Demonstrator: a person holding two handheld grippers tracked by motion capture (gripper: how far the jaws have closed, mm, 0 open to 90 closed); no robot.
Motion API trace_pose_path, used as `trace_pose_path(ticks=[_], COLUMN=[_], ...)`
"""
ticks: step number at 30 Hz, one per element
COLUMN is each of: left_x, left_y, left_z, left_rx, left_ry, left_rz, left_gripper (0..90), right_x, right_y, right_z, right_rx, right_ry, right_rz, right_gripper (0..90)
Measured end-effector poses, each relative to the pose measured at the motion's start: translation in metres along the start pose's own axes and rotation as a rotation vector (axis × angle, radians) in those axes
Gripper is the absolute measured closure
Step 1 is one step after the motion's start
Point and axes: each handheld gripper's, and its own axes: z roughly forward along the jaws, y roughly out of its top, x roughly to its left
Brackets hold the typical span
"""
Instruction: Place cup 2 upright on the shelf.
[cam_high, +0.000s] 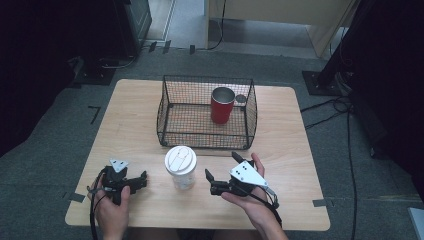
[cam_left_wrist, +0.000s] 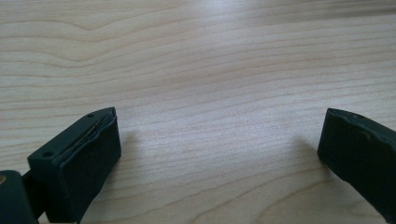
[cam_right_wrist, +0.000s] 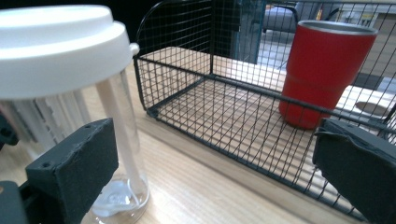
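A clear plastic cup (cam_high: 180, 167) with a white lid stands on the wooden table (cam_high: 130, 115) in front of a black wire basket (cam_high: 165, 107). Inside the basket a red tumbler (cam_high: 222, 105) stands upright at the right. My left gripper (cam_high: 142, 181) rests open on the table left of the clear cup. My right gripper (cam_high: 221, 165) is open just right of that cup. In the right gripper view the clear cup (cam_right_wrist: 56, 46) rises beside the left jaw, with the basket (cam_right_wrist: 243, 84) and red tumbler (cam_right_wrist: 327, 70) beyond. My left gripper (cam_left_wrist: 219, 121) has bare wood (cam_left_wrist: 210, 56) between its jaws.
A small round object (cam_high: 241, 98) lies in the basket behind the tumbler. Cables (cam_high: 325, 117) run over the floor to the right of the table. Dark equipment (cam_high: 135, 20) stands beyond the table's far edge.
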Motion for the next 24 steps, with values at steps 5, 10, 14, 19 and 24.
trace_pose_path(ticks=[5, 10, 14, 19, 24], left_x=[0.000, 0.000, 0.000, 0.000, 0.000], left_y=[0.000, 0.000, 0.000, 0.000, 0.000], left_z=[0.000, 0.000, 0.000, 0.000, 0.000], left_rx=[0.002, 0.002, 0.001, 0.002, 0.002], left_ry=[0.000, 0.000, 0.000, 0.000, 0.000], left_rz=[0.003, 0.003, 0.001, 0.003, 0.003], left_gripper=[0.1, 0.1, 0.1, 0.1, 0.1], right_x=[0.005, 0.015, 0.025, 0.034, 0.039], right_y=[-0.009, -0.019, -0.023, -0.025, -0.025], right_z=[0.001, 0.006, 0.012, 0.016, 0.020], right_rx=[0.011, 0.023, 0.023, 0.022, 0.020], right_ry=[0.012, 0.034, 0.058, 0.087, 0.101], right_rz=[0.009, 0.014, 0.023, 0.024, 0.029], right_gripper=[0.3, 0.3, 0.3, 0.3, 0.3])
